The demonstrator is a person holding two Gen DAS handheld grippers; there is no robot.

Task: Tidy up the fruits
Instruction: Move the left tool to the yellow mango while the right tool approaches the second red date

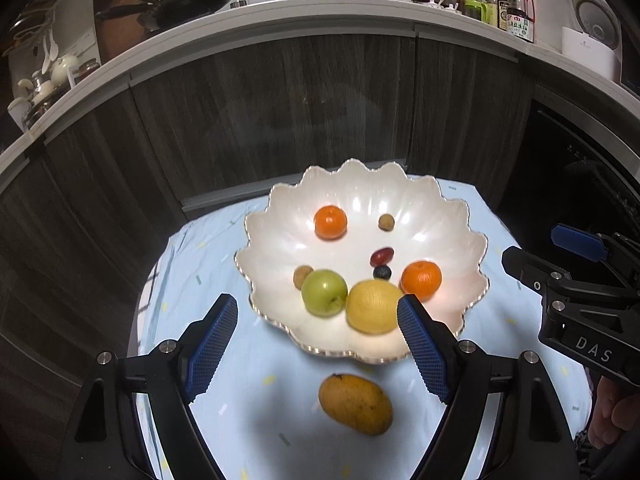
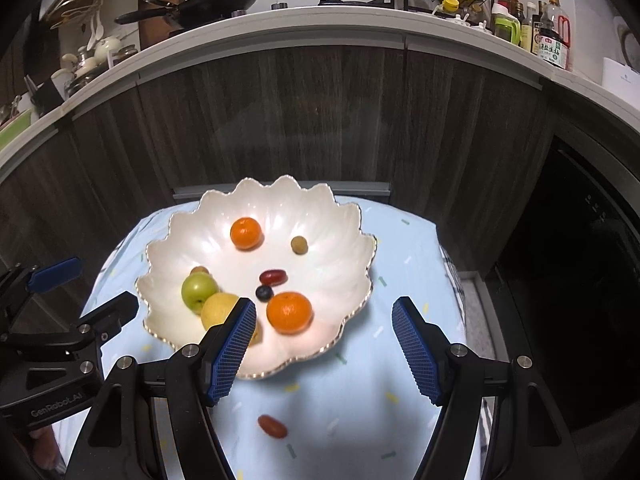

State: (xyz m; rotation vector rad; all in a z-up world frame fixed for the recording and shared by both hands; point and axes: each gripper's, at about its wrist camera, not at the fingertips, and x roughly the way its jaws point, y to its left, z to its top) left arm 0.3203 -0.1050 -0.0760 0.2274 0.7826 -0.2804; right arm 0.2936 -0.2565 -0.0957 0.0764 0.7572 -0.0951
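A white scalloped bowl [image 1: 452, 236] [image 2: 340, 240] sits on a light blue cloth. It holds two oranges [image 1: 330, 222] [image 1: 421, 279], a green apple [image 1: 324, 293], a yellow pear [image 1: 372, 306], a red grape [image 1: 382, 256], a blueberry [image 1: 382, 272] and two small brown fruits [image 1: 386, 222]. A mango [image 1: 355, 404] lies on the cloth in front of the bowl, below my open left gripper [image 1: 318, 342]. A red grape [image 2: 272, 426] lies on the cloth below my open, empty right gripper [image 2: 324, 346].
The cloth-covered table [image 1: 188, 280] is small, with dark wood cabinets [image 1: 280, 100] behind it. A counter above carries a black pan [image 1: 192, 0] and bottles [image 1: 516, 12]. Each gripper shows at the side of the other's view.
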